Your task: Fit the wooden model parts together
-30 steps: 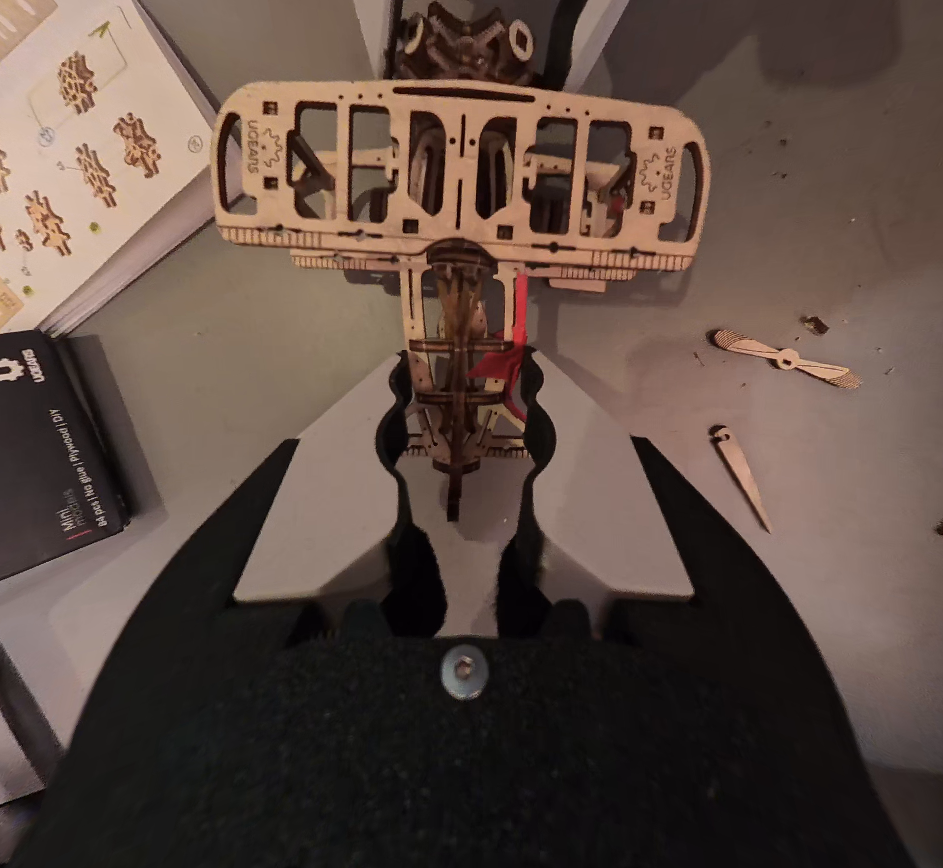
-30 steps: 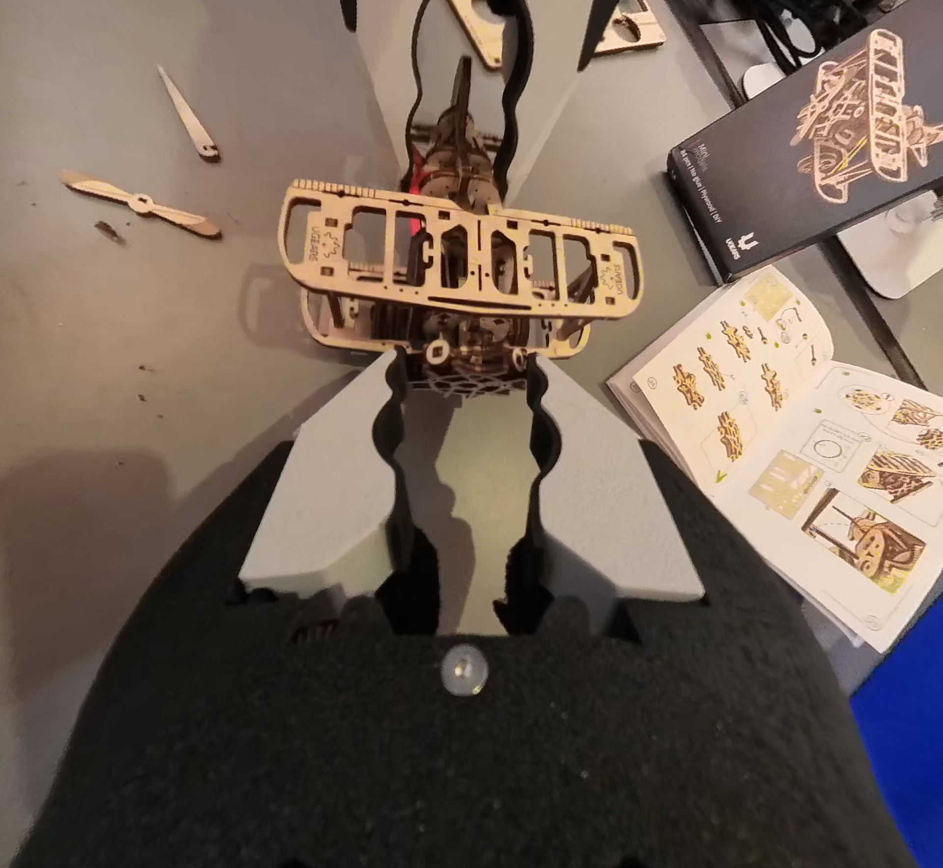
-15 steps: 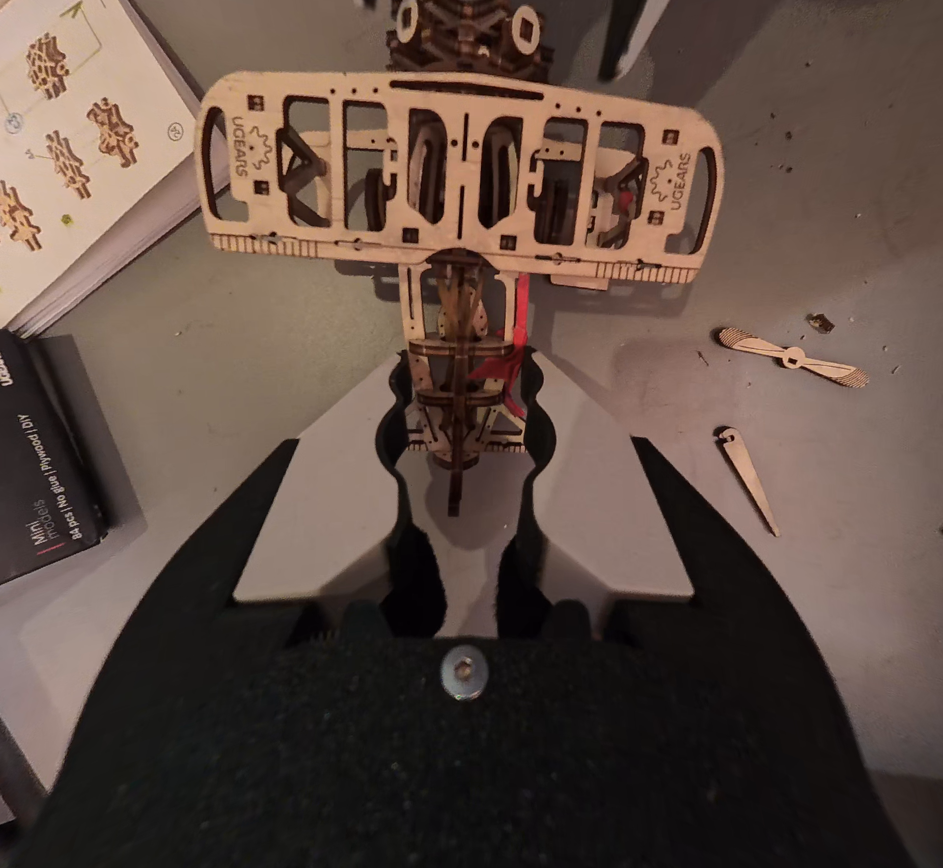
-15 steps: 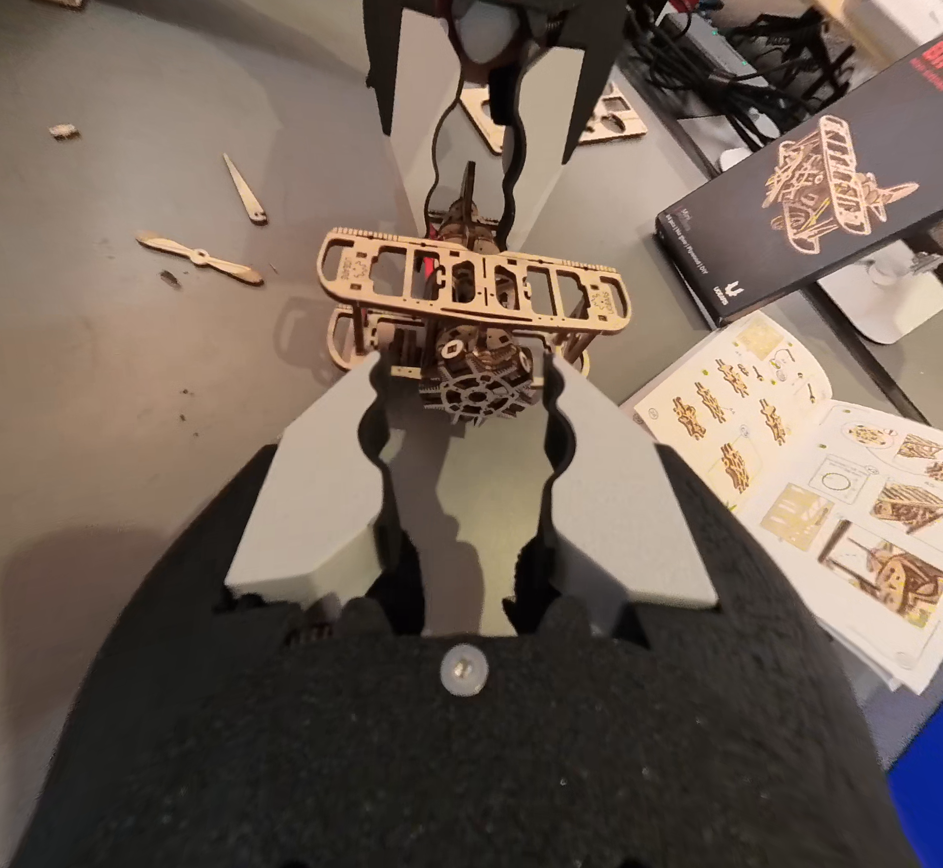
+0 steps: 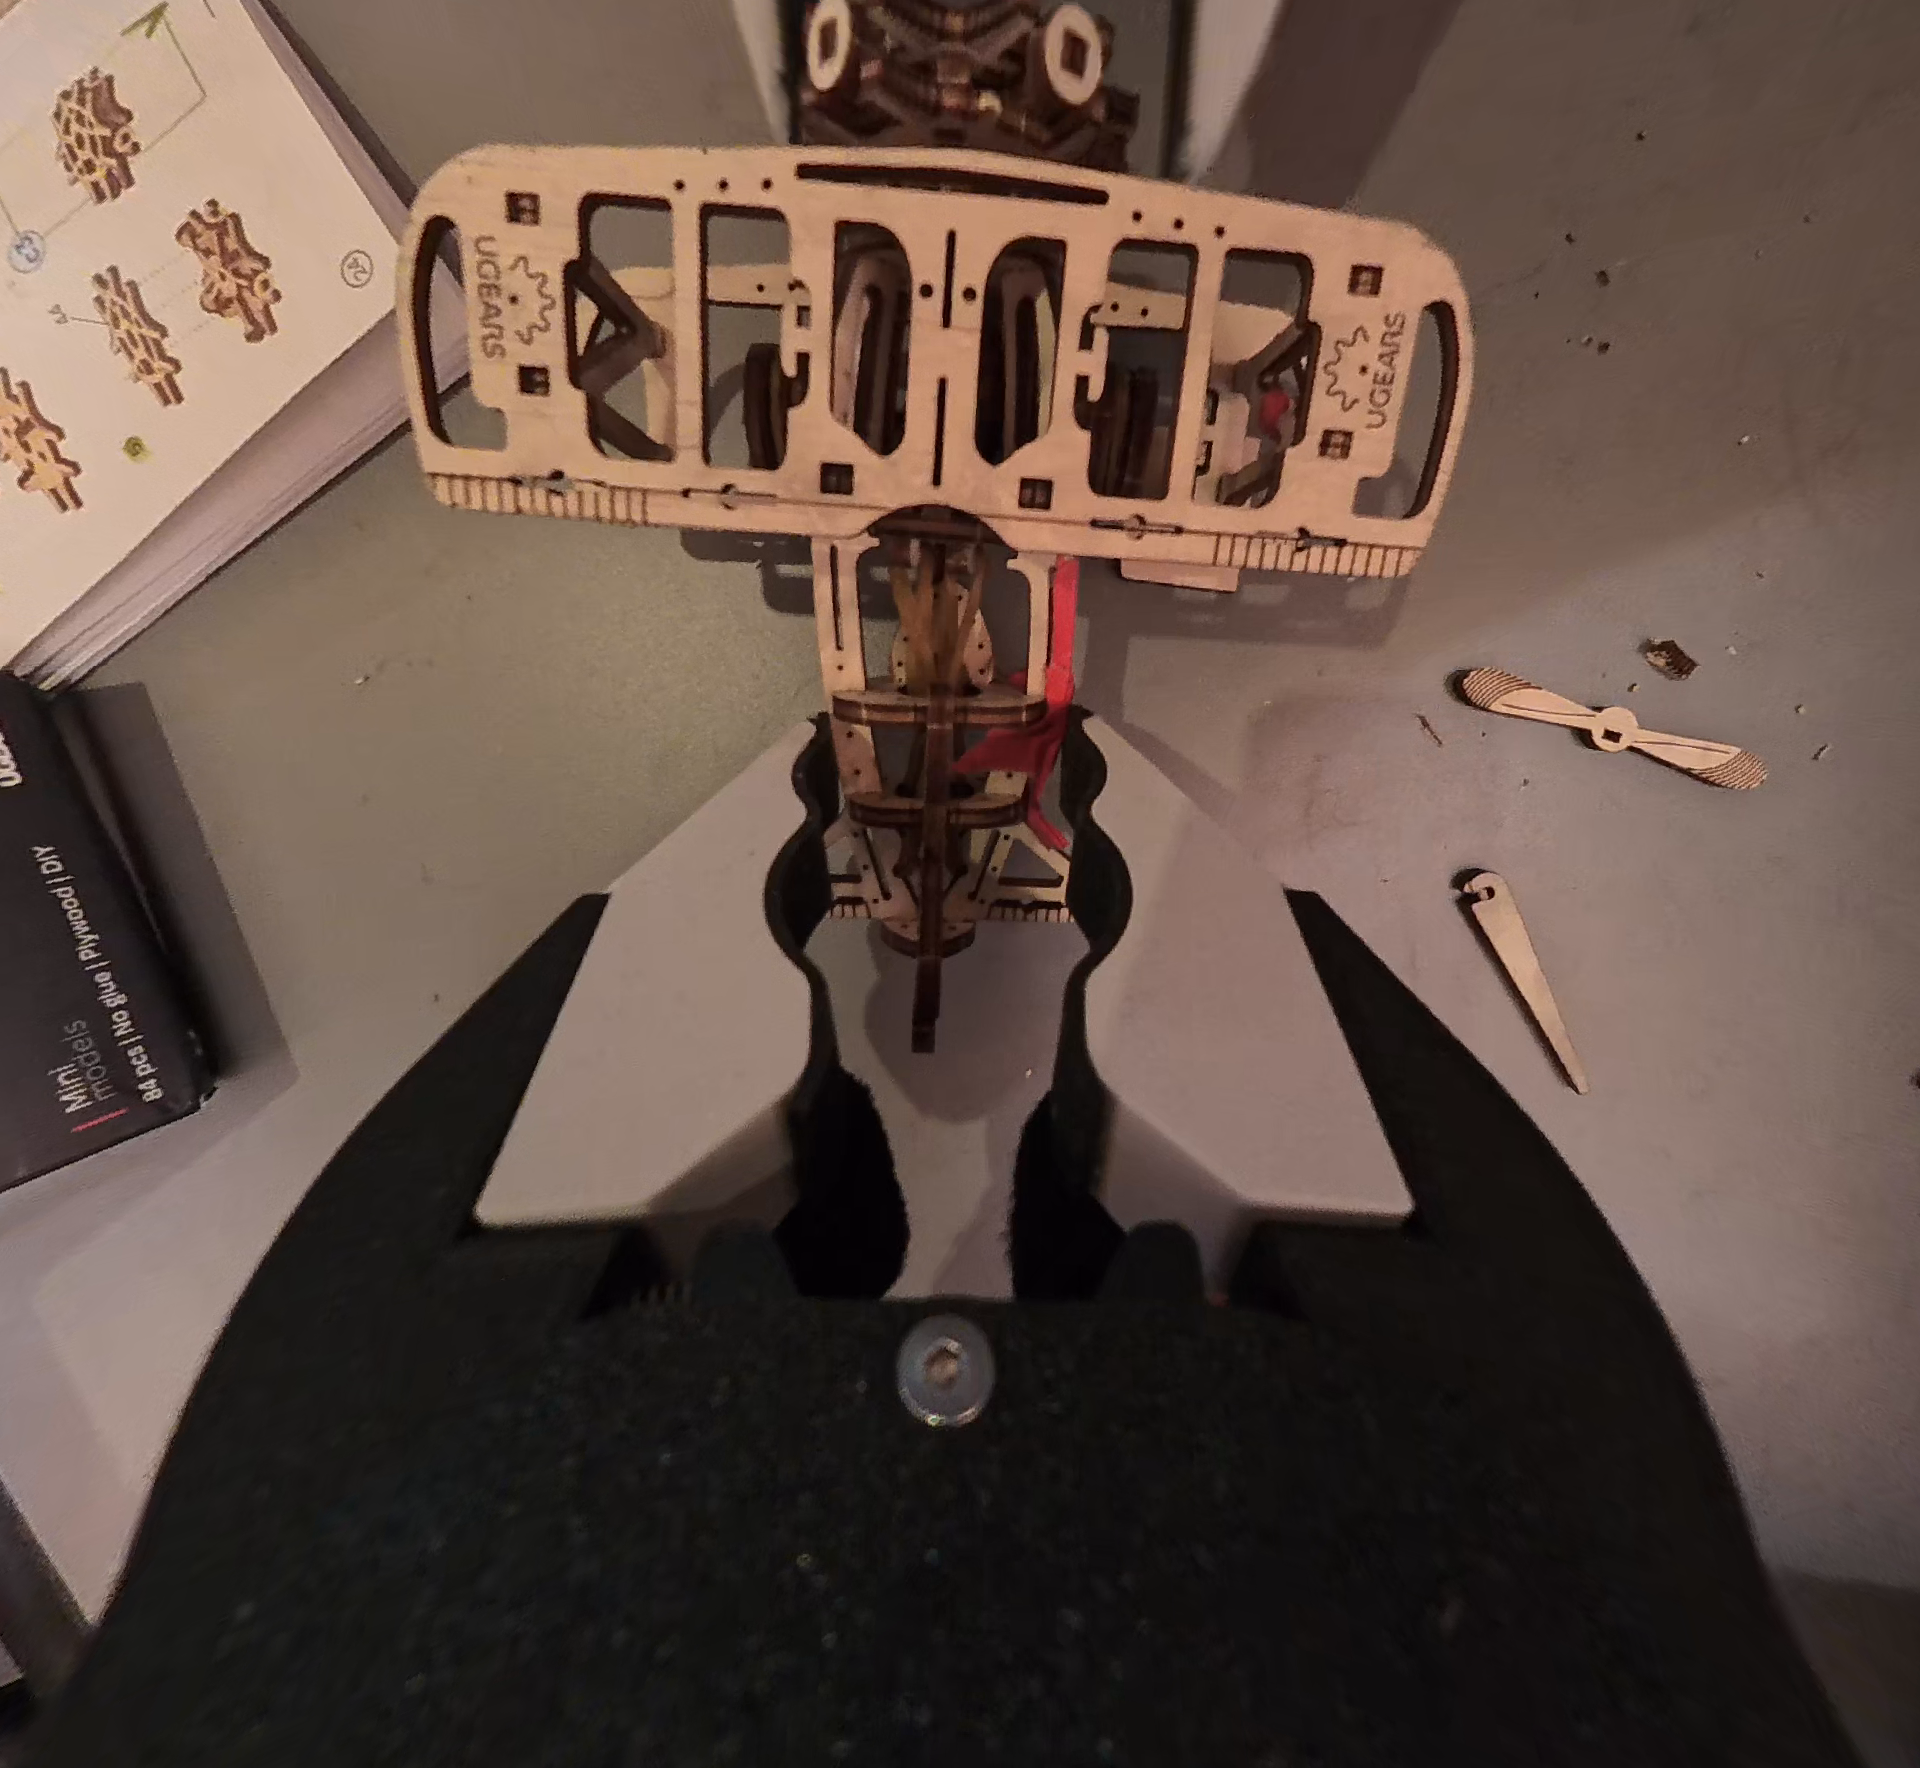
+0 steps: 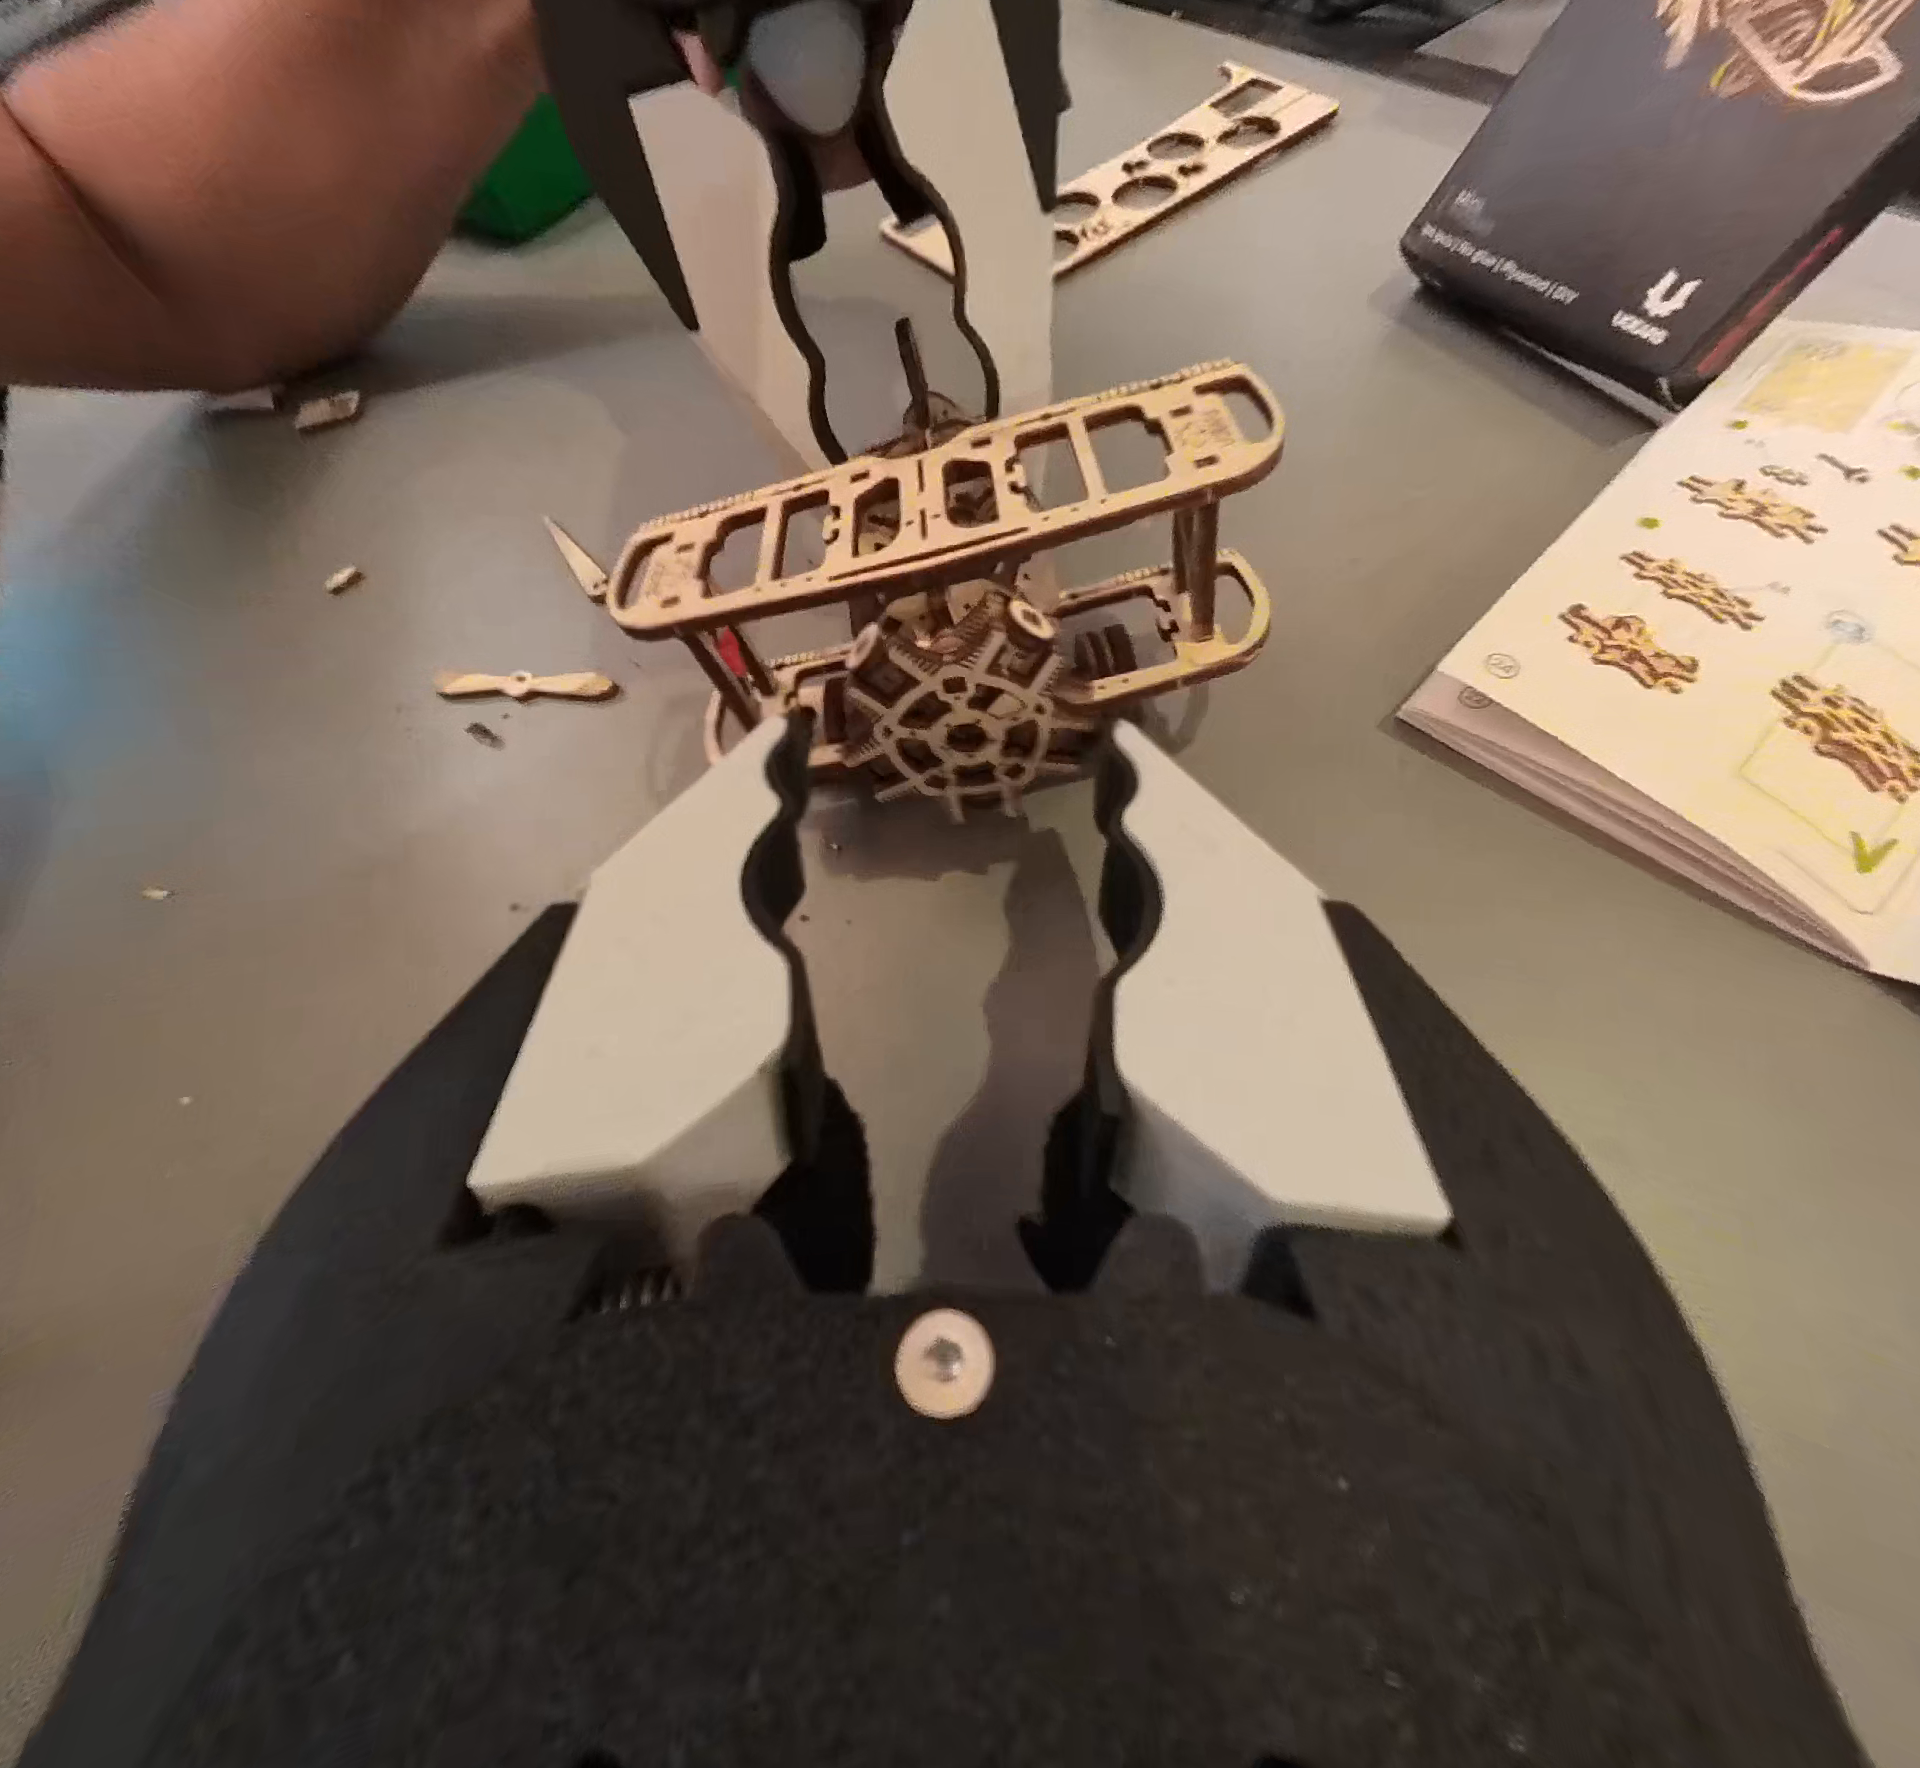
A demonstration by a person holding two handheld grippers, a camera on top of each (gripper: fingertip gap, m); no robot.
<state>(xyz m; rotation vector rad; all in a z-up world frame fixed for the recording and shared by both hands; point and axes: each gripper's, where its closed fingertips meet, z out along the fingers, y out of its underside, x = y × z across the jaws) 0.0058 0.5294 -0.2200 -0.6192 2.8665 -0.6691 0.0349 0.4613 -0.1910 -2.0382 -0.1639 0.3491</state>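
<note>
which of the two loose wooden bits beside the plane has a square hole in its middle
The propeller, the two-bladed piece with a central hub. The plain pointed sliver below it has only a small notch at one end.

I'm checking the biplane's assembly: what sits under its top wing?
Under the top wing show struts, the lower wing and the round engine; the fuselage interior is mostly hidden.

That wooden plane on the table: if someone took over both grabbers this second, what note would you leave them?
Left gripper: shut on the wooden biplane at its tail.
Right gripper: open, empty, in front of the nose engine.
Biplane sits on the grey table, both wings and engine fitted.
Loose beside it: propeller and a pointed wooden sliver.
Left: probably pick up the propeller and fit it on the nose.
</note>
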